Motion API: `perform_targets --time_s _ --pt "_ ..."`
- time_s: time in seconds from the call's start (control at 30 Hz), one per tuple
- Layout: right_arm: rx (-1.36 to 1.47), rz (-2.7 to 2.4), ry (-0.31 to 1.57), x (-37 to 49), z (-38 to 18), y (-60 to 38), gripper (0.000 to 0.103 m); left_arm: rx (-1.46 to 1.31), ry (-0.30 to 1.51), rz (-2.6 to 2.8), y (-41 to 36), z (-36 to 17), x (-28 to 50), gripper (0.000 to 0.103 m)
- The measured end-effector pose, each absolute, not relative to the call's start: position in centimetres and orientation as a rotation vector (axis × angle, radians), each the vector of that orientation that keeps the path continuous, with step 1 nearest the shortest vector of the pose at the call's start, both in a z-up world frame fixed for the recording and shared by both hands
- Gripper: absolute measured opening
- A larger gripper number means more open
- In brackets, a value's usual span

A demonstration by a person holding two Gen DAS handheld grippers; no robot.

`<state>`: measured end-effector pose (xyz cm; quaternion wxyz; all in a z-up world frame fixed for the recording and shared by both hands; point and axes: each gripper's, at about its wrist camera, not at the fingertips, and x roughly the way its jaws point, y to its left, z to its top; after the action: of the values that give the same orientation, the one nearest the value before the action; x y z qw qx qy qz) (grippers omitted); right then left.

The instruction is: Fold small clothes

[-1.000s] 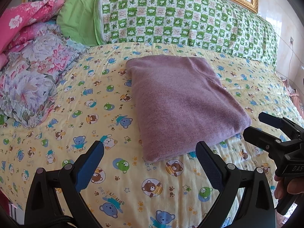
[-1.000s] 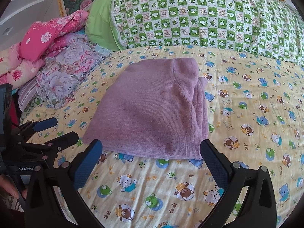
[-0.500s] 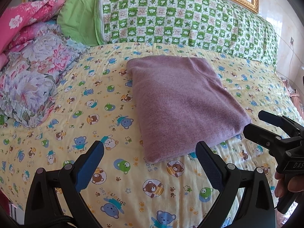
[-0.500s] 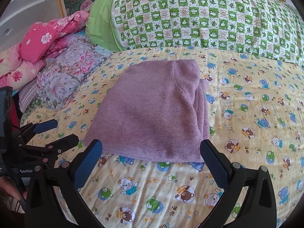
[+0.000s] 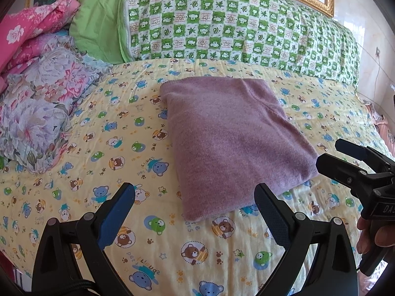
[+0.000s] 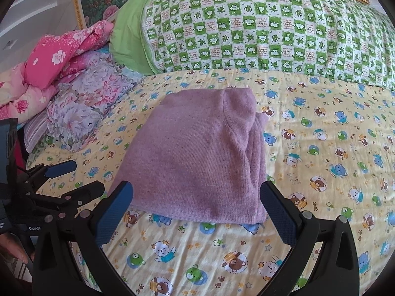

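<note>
Folded purple garment (image 5: 234,135) lies on bed (image 5: 98,135), just ahead of both tools. Left tool (image 5: 195,204) released, empty. Right tool (image 6: 197,202) released, empty.

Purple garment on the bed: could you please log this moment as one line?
purple garment: folded, flat on bedsheet | left claw: open, empty, near its front edge | right claw: open, empty

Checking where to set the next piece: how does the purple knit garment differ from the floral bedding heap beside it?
The purple knit garment is one plain colour; the floral bedding heap is busy pink and lilac print. The garment is folded into a flat, neat rectangle; the heap is rumpled and mounded. The garment lies mid-bed on the bear-print sheet; the heap sits at the sheet's edge. Neither is touched by a hand-held gripper.
</note>
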<state>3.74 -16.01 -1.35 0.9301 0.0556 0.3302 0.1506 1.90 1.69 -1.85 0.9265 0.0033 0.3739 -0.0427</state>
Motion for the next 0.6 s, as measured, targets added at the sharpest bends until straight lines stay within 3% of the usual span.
perform_targets --time_s 0.6 --pt "0.139 0.290 0.689 5.0 -1.6 -17.2 0.102 0.024 0.777 -0.088 1.1 -1.4 4.2 0.095"
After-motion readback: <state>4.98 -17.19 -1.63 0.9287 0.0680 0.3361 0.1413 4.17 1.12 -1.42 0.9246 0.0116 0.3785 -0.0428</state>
